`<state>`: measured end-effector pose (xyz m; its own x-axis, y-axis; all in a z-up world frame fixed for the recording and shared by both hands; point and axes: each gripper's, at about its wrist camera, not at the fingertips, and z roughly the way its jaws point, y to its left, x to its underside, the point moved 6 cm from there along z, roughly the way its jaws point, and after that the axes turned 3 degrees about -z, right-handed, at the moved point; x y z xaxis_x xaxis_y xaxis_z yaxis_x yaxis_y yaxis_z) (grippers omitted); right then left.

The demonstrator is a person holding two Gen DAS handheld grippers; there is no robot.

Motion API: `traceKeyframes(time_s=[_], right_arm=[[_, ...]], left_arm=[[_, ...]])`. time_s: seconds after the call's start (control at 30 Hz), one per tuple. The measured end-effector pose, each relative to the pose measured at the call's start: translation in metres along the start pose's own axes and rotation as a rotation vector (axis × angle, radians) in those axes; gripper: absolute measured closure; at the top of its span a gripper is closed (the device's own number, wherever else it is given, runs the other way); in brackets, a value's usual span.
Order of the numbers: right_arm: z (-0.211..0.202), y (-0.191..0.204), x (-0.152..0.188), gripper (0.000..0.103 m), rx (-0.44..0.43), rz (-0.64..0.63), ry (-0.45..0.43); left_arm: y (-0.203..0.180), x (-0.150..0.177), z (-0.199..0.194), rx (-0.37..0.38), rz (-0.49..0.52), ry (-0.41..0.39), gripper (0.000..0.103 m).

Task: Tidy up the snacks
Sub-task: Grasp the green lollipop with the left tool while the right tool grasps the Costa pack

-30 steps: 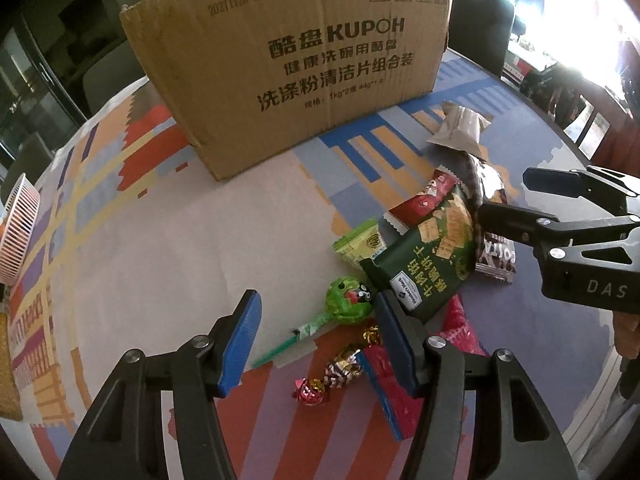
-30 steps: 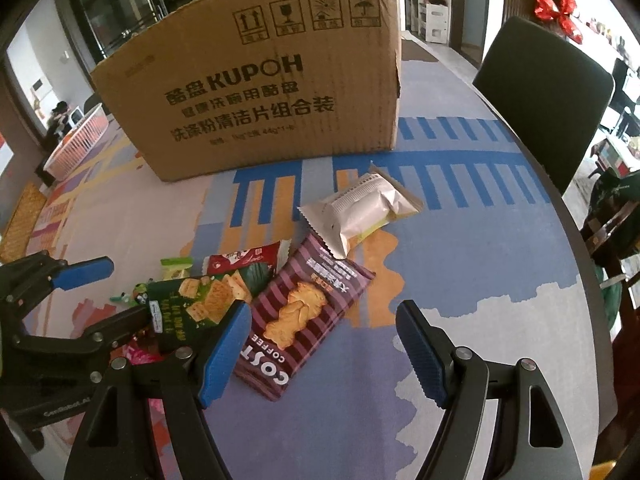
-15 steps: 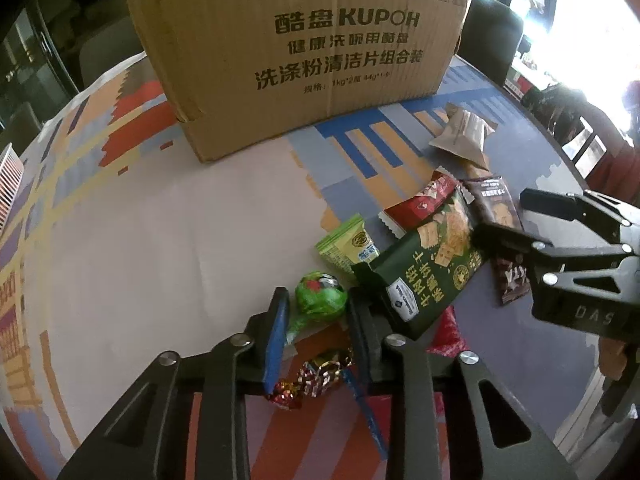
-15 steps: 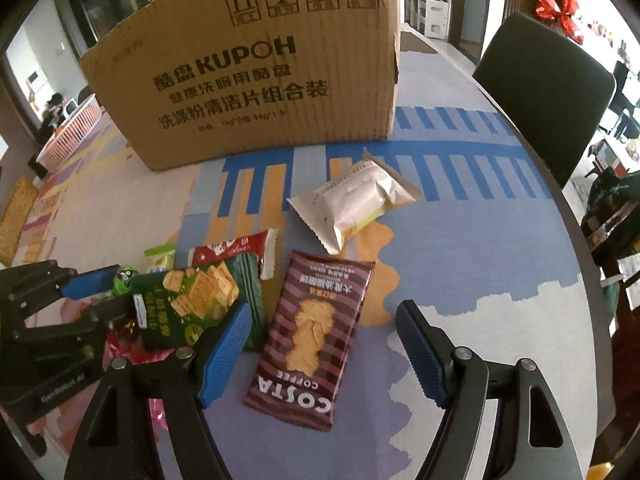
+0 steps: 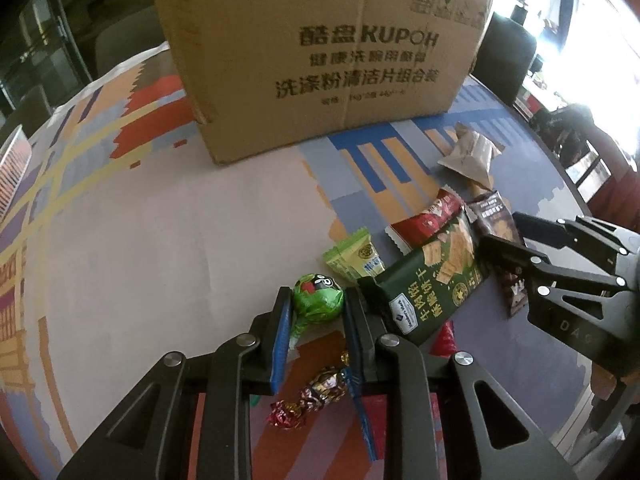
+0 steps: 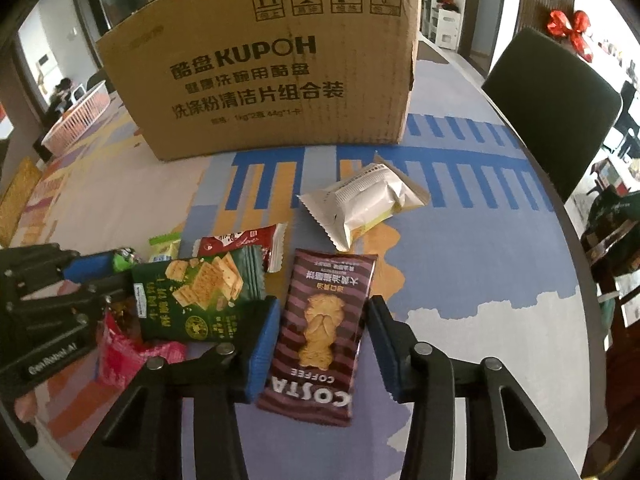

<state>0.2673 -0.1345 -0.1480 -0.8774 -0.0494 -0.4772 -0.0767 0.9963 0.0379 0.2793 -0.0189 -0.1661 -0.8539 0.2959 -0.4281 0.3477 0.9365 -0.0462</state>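
My left gripper is shut on the round head of a green lollipop on the patterned tablecloth. A foil-wrapped candy lies under the fingers. My right gripper has its blue pads on both sides of a brown Costa Coffee biscuit pack, touching its edges. A dark green cracker pack lies left of it, with a red snack pack, a small light green packet and a white pouch nearby. The cardboard box stands behind the snacks.
A pink wrapper lies under the cracker pack. A dark chair stands at the table's right edge. A pink basket sits at the far left.
My left gripper moved forward and closed on the lollipop head. My right gripper moved down over the Costa pack and its jaws narrowed onto the pack's edges.
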Motion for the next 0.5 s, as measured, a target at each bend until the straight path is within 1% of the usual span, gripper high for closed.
traceKeyframes(time_s=[0.17,0.37,0.5], right_arm=[[-0.002,0.003,0.000,0.066,-0.005,-0.015,-0.006],[-0.007,0.000,0.000,0.066,-0.013,-0.015,-0.015],[-0.018,-0.002,-0.002,0.066,-0.006,-0.024,-0.042]], left_arm=[[0.000,-0.002,-0.012,-0.012,-0.029,-0.023,0.078],[-0.001,-0.003,-0.031,-0.015,-0.047,-0.066,0.078],[-0.004,-0.005,-0.044,-0.012,-0.051,-0.095,0.078]])
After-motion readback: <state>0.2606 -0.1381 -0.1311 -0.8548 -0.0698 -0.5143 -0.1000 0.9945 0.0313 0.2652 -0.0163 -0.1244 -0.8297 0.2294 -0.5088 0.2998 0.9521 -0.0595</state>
